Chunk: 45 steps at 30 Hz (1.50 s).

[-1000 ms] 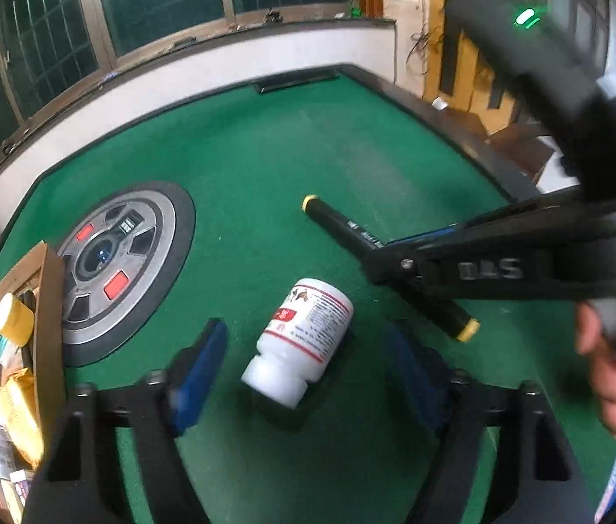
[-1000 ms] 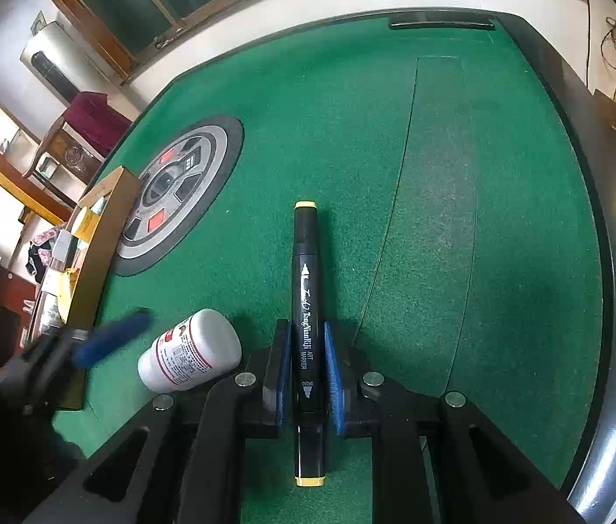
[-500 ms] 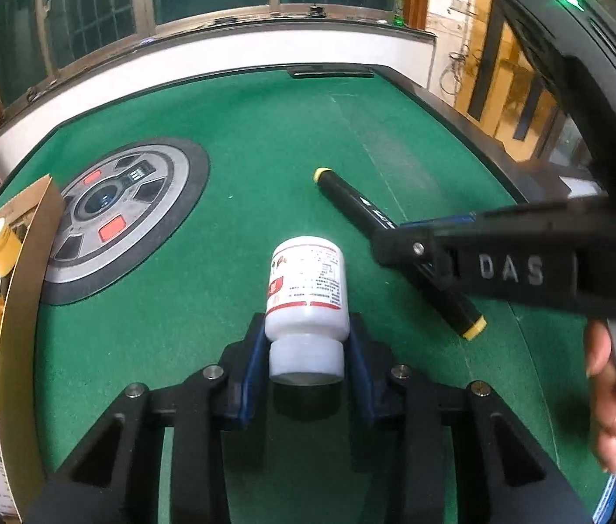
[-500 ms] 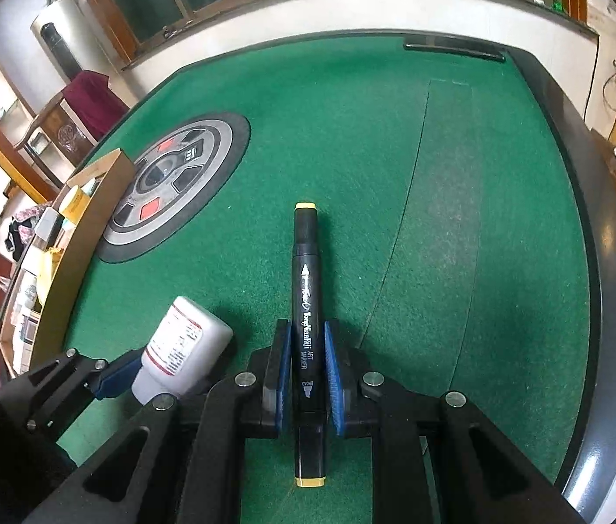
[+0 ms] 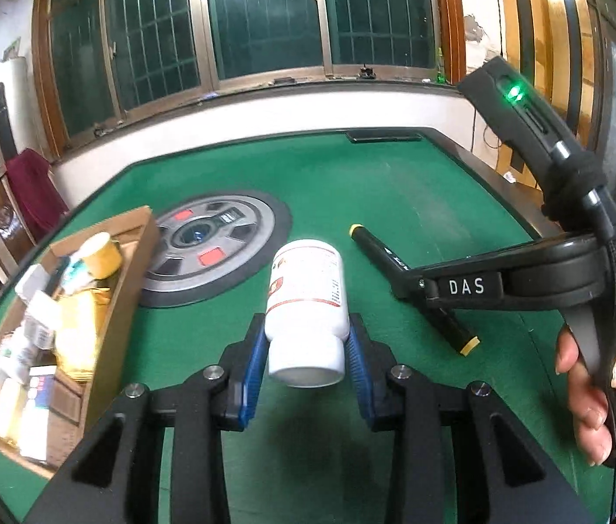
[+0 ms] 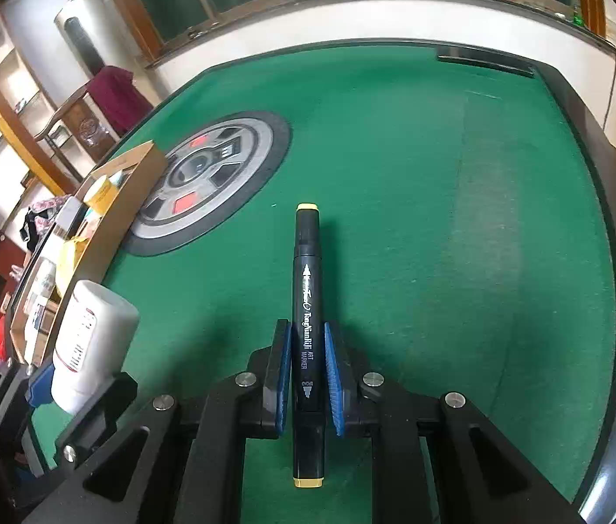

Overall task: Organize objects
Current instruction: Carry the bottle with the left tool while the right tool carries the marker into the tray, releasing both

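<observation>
On green felt table (image 5: 395, 201), two items in hand, logged per view.

Left wrist view: left gripper (image 5: 306, 369) w/ blue pads clamped on cap end of white pill bottle (image 5: 306, 301); bottle's base points away from cam, red-banded label up, body raised off the felt, shadow below; right gripper (image 5: 413, 281) enters from right, marked "DAS", green light on its housing; person's hand (image 5: 592, 393) around its grip, fingers visible, seen in this view only; black marker (image 5: 413, 288) w/ yellow ends lies slantwise under that gripper, mid-section hidden by the finger.

Right wrist view: right gripper (image 6: 306, 380) closed tight on marker (image 6: 306, 327) near its rear end; marker runs straight ahead, white lettering legible ("ART MARKER"), not readable from the other cam; front tip over the felt, contact w/ felt can't be told; bottle (image 6: 89, 340) at lower left between left gripper's fingers (image 6: 39, 382), near pad hidden behind bottle.

Surroundings: round grey-and-black centre panel (image 5: 216, 244) w/ red buttons set in the table; cardboard box (image 5: 120, 288) at left edge, touching or just beside panel, packed w/ misc. items incl. yellow-and-white tub (image 5: 102, 253); barred windows (image 5: 264, 13) behind; dark red cloth (image 6: 118, 91) over chair at far left.
</observation>
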Available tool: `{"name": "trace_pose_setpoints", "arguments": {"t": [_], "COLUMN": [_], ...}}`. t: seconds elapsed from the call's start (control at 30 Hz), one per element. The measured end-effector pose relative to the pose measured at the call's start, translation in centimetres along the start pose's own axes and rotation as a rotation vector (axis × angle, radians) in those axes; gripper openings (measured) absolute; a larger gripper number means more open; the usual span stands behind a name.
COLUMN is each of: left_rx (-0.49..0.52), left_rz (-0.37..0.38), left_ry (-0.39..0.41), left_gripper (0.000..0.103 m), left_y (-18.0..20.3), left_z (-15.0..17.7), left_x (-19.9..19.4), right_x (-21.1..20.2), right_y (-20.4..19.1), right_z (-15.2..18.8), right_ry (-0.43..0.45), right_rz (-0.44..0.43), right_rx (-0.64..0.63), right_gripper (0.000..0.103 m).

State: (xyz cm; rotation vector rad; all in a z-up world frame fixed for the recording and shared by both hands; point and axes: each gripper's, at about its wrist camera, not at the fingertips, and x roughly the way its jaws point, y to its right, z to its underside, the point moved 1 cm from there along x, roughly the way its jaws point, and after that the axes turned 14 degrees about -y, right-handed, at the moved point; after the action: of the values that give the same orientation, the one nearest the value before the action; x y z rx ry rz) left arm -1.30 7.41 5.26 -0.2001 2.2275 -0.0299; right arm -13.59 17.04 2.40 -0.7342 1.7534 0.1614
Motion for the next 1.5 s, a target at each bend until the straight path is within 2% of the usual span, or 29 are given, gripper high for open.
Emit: {"name": "trace_pose_setpoints", "arguments": {"t": [0.3, 0.67, 0.87, 1.07, 1.17, 1.3, 1.5], "left_rx": [-0.051, -0.073, -0.103, -0.17, -0.182, -0.225, -0.283], "left_rz": [-0.011, -0.014, 0.033, 0.121, 0.123, 0.167, 0.135], "left_ry": [0.014, 0.04, 0.033, 0.011, 0.015, 0.024, 0.072], "left_gripper": [0.034, 0.034, 0.034, 0.034, 0.034, 0.034, 0.034], "left_y": [-2.7, -4.1, -5.5, -7.6, -8.1, -9.3, -12.4], "left_z": [1.3, 2.3, 3.1, 4.0, 4.4, 4.7, 5.4], "left_x": [-1.3, -2.9, -3.4, -3.5, -3.9, -4.6, -7.1], "right_x": [0.7, 0.9, 0.6, 0.2, 0.0, -0.2, -1.3], "right_y": [-2.9, -6.5, -7.3, -7.3, -7.4, -7.6, -8.9], "right_z": [1.0, 3.1, 4.0, 4.2, 4.3, 4.5, 4.7], "right_ry": [-0.024, -0.044, -0.037, -0.022, -0.018, -0.014, -0.006], "right_rz": [-0.007, -0.021, -0.029, -0.027, -0.029, -0.041, -0.086], "right_rx": [-0.045, -0.095, -0.09, -0.082, -0.083, -0.085, -0.102], "right_gripper": [0.016, 0.016, 0.016, 0.016, 0.016, 0.016, 0.016]}}
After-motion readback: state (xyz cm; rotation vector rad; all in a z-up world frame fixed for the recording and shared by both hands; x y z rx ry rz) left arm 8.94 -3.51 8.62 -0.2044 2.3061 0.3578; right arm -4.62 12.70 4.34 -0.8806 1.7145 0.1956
